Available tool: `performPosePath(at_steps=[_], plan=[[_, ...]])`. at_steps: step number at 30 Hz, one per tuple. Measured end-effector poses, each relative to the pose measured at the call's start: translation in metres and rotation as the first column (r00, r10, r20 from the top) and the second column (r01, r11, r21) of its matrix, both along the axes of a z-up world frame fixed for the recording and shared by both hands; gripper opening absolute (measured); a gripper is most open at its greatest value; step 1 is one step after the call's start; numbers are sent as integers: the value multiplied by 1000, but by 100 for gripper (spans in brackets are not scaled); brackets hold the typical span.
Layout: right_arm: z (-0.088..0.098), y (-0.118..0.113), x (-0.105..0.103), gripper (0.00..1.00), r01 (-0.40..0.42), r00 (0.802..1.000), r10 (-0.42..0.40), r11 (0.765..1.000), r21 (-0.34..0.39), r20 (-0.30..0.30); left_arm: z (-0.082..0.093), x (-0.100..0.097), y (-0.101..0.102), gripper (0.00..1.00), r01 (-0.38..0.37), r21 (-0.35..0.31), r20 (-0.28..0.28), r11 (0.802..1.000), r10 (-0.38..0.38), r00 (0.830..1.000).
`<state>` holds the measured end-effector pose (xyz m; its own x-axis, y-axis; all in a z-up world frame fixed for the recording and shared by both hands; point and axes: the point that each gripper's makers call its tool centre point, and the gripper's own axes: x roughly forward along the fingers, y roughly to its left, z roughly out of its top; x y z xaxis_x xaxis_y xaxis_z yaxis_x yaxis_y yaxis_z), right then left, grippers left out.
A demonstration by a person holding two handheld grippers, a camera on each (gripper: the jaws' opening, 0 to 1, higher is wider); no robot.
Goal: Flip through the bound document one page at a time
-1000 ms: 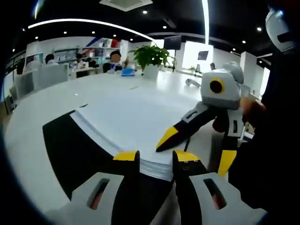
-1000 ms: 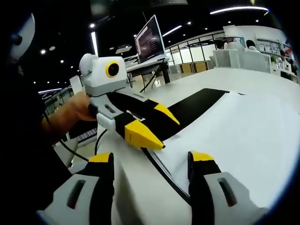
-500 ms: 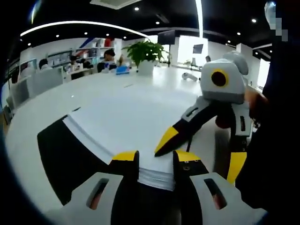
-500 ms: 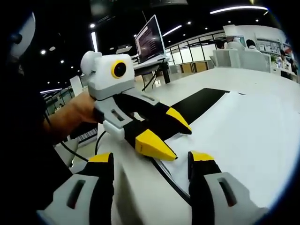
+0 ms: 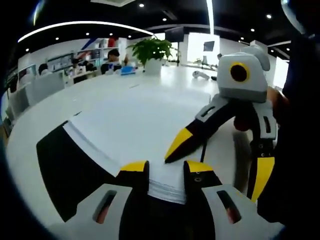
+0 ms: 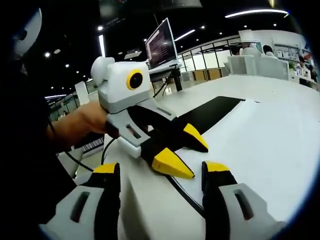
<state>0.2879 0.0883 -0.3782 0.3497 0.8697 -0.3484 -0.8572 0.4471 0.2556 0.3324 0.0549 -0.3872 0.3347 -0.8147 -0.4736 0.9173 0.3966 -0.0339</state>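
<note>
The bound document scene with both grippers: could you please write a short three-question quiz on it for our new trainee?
1. True or false: the bound document lies open, with white pages facing up.
2. Which edge are the left gripper's jaws astride? A) the near edge of the white page stack B) the plant pot's rim C) the monitor's edge
3. Fill in: the pages rest on a ____ cover on the white table.

Key:
1. True. Blank white pages fill the middle of the left gripper view.
2. A. The right gripper, entering from the right, sets one yellow tip on the same corner; the potted plant stands far back.
3. Black.
</note>
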Motion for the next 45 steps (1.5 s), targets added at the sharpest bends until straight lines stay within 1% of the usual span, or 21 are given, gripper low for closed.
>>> performPosePath(at_steps=[2, 4, 6, 9, 16, 20, 23, 25, 29, 32, 33, 38, 40, 42, 45], plan=[[0, 0, 1, 65, 2, 1000, -2, 1000, 2, -7, 0, 1, 0, 30, -1, 2, 0, 1000, 1, 1000], [0, 0, 1, 65, 0, 1000, 0, 1000, 0, -5, 0, 0, -1, 30, 10, 20, 13, 1000, -11, 1000], [0, 0, 1, 65, -3, 1000, 3, 1000, -3, -1, -1, 0, -1, 30, 17, 24, 23, 1000, -18, 1000], [0, 0, 1, 65, -4, 1000, 4, 1000, -5, 2, -1, 0, -1, 30, 28, 21, 40, 999, -29, 999], [0, 0, 1, 64, -1, 1000, 1, 1000, -10, 1, -1, 0, -1, 30, 23, 10, 40, 1000, -23, 999], [-1, -1, 3, 62, 4, 1000, -3, 1000, -20, 10, -1, 0, 0, 30, 26, -10, 49, 1000, -26, 998], [-1, 0, 3, 62, 5, 1000, -5, 1000, -19, 8, 0, 1, 0, 29, 16, -22, 40, 1000, -15, 999], [-1, 0, 3, 62, 5, 1000, -4, 1000, -20, 10, 0, 5, 0, 25, -11, -12, 30, 1000, 11, 999], [0, 0, 3, 63, 5, 1000, -5, 1000, -17, 4, -1, 5, 0, 25, -5, 10, 22, 1000, 5, 1000], [0, 1, 2, 64, -5, 1000, 5, 1000, -12, 0, -1, 5, 1, 25, -5, -3, 26, 1000, 5, 1000], [0, 1, 2, 64, -6, 1000, 6, 1000, -11, 0, -1, 5, 1, 25, -13, -13, 19, 1000, 14, 1000], [0, 1, 2, 64, -5, 1000, 5, 1000, -7, -8, -1, 5, 0, 25, -24, 9, 16, 1000, 23, 1000], [1, 0, 3, 64, -8, 1000, 8, 1000, -3, -14, -2, 6, 1, 25, -21, 4, 10, 1000, 21, 1000], [1, -1, 4, 63, -8, 1000, 8, 1000, 2, -22, -2, 5, 2, 25, -10, -7, 20, 1000, 10, 1000], [2, -2, 6, 61, -13, 999, 14, 1000, 13, -44, -2, 5, 2, 26, -9, -35, 17, 999, 9, 1000]])
